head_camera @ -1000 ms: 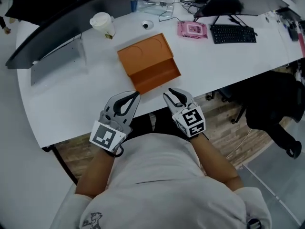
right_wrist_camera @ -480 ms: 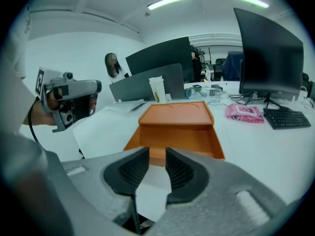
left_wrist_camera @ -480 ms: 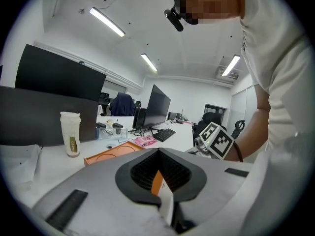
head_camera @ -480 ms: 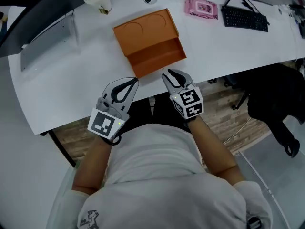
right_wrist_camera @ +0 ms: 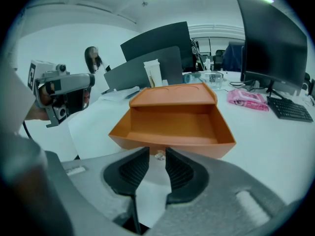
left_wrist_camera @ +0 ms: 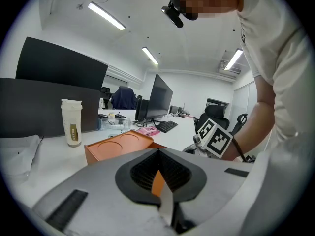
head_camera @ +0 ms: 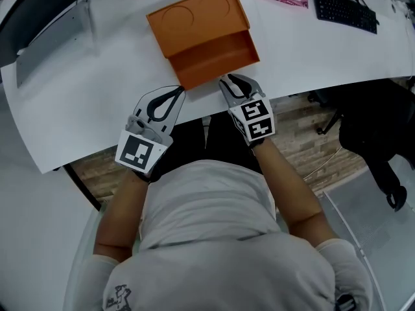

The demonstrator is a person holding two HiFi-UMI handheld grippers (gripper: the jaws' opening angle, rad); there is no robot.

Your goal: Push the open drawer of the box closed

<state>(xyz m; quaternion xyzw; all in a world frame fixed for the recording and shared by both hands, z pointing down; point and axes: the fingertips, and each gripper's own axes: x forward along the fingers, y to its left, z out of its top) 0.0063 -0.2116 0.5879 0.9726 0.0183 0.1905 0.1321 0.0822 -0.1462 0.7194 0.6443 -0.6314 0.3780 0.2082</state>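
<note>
One orange box (head_camera: 194, 19) w/ drawer (head_camera: 217, 52) pulled out (empty inside); right gripper (head_camera: 232, 81) jaws apart, left gripper (head_camera: 178, 93) clenched.

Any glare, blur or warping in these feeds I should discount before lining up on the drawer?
Head view: evenly lit and sharp, though the desk edge looks bowed. Left gripper view: strong fisheye, ceiling strip lights bright, no glare on the orange box. Right gripper view: open drawer crisp and evenly lit, corners vignetted black.

A curved white desk (head_camera: 78, 122) stands over wood-plank floor (head_camera: 301, 135), beneath strip lights (left_wrist_camera: 106, 16) on a white ceiling.
</note>
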